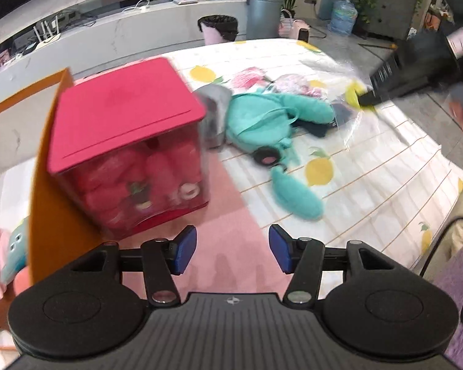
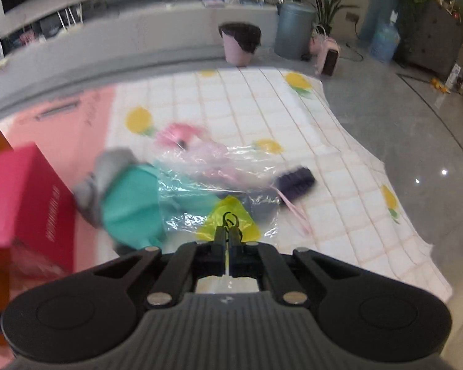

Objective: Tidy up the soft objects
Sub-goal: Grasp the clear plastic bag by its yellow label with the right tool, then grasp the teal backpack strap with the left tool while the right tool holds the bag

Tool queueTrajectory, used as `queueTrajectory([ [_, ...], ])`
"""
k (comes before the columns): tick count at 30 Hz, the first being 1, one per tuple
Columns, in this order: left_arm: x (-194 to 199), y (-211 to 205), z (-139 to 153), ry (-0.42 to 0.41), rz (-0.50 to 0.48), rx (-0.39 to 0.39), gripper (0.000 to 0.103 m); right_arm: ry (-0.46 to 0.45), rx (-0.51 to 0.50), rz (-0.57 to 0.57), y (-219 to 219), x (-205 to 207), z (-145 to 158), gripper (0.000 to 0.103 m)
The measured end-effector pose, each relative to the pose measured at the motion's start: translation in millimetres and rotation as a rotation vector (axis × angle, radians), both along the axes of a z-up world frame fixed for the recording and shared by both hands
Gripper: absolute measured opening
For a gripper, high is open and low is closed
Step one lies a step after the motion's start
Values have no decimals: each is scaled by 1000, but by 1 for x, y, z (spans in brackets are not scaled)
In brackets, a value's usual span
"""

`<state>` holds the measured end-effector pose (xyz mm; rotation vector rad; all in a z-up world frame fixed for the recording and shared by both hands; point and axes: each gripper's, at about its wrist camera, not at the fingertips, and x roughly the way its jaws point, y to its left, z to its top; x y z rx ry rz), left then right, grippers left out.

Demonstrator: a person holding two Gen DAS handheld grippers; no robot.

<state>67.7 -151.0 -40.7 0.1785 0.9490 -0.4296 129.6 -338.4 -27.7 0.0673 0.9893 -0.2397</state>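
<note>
On the lemon-print bedcover [image 1: 370, 178] lies a teal plush toy [image 1: 262, 117] with a grey soft item [image 1: 214, 108] and pink fluffy pieces [image 1: 250, 77] beside it. A red box [image 1: 126, 141] with clear sides holds red plush things. My left gripper [image 1: 233, 246] hangs open over the pink strip in front of that box, nothing between its blue pads. My right gripper [image 2: 227, 234] is shut on the yellow-green corner of a clear plastic bag [image 2: 219, 185], which hangs over the teal plush toy [image 2: 129, 206]. A dark purple item [image 2: 294, 182] lies to its right.
An orange cardboard flap [image 1: 49, 185] stands left of the red box. Beyond the bed are a pink bin with a black liner [image 2: 240, 43], a grey bin [image 2: 293, 29] and a curved white counter. Grey floor [image 2: 416, 141] runs along the bed's right edge.
</note>
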Motion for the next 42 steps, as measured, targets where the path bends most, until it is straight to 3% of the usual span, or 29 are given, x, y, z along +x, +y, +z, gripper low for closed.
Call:
queueTrajectory([
  [5,5,-20,-4,-17,-15,-24,65,121,98,-19,-22,1,-41,0],
  [8,8,-33,-8,-31,-14,-29,65,159,71,-51,-21,4,-55,1],
  [10,8,-44,-7,-82,-28,-10,65,151,66,-72,-23,8,-57,5],
  [13,4,-56,-7,-206,-20,12,67,154,174,-110,-41,13,-65,10],
  [15,6,-62,-8,-230,-54,2,67,180,223,-161,-52,18,-73,22],
  [17,8,-66,-9,-243,-67,-11,67,201,238,-211,-61,21,-78,59],
  [19,10,-69,-10,-251,-73,-9,67,191,242,-237,-66,24,-76,81],
  [22,11,-71,-13,-237,-64,-8,67,170,249,-205,-63,32,-74,86],
  [26,11,-68,-16,-207,-61,-13,67,211,287,-155,-50,44,-86,91],
  [30,10,-65,-14,-215,-59,-18,67,221,252,-116,-39,48,-87,91],
  [33,11,-65,-14,-213,-45,-17,67,236,159,-128,-37,47,-91,89],
  [36,15,-67,-15,-196,-36,-17,67,218,120,-159,-42,42,-86,67],
  [38,15,-68,-15,-193,-41,-22,67,197,150,-202,-51,35,-80,30],
  [40,14,-70,-14,-211,-56,-22,67,182,189,-224,-58,30,-77,20],
  [42,14,-73,-13,-231,-70,-14,67,160,181,-226,-58,27,-73,16],
])
